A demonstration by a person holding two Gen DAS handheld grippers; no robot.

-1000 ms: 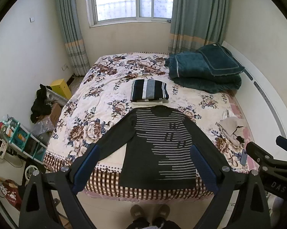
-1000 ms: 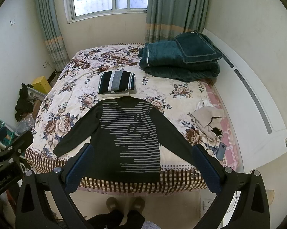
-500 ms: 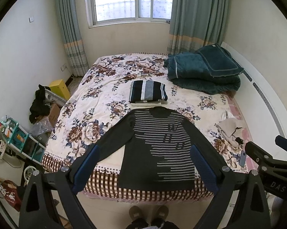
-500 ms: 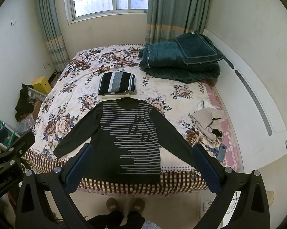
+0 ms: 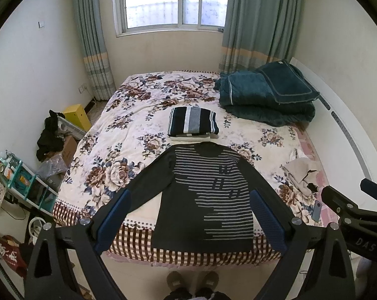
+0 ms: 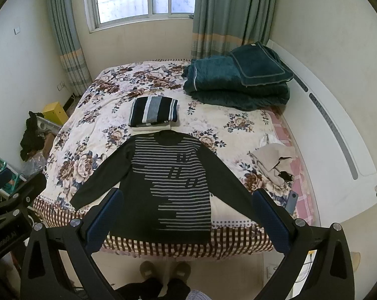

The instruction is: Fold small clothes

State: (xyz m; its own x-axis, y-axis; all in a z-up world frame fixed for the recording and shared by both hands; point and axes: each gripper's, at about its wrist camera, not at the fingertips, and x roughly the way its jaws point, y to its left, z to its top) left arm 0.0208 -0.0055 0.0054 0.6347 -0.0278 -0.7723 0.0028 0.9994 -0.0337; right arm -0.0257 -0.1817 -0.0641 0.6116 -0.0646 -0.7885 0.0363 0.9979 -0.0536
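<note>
While spread flat on the floral-quilted bed (image 5: 128,135): dark grey striped long-sleeved sweater (image 5: 208,195).
Above it, left gripper (image 5: 189,215) and right gripper (image 6: 186,215), both released, grasping nothing.

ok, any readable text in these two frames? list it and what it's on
"DAS": white letters on the black body of the right gripper, seen in the left wrist view; the rest is cut off.
Left gripper body, right wrist view: white lettering, too blurred to read.
Dark striped long-sleeved sweater: small chest marks, unreadable.
Red bag on the floor: pale print, unreadable.
</note>
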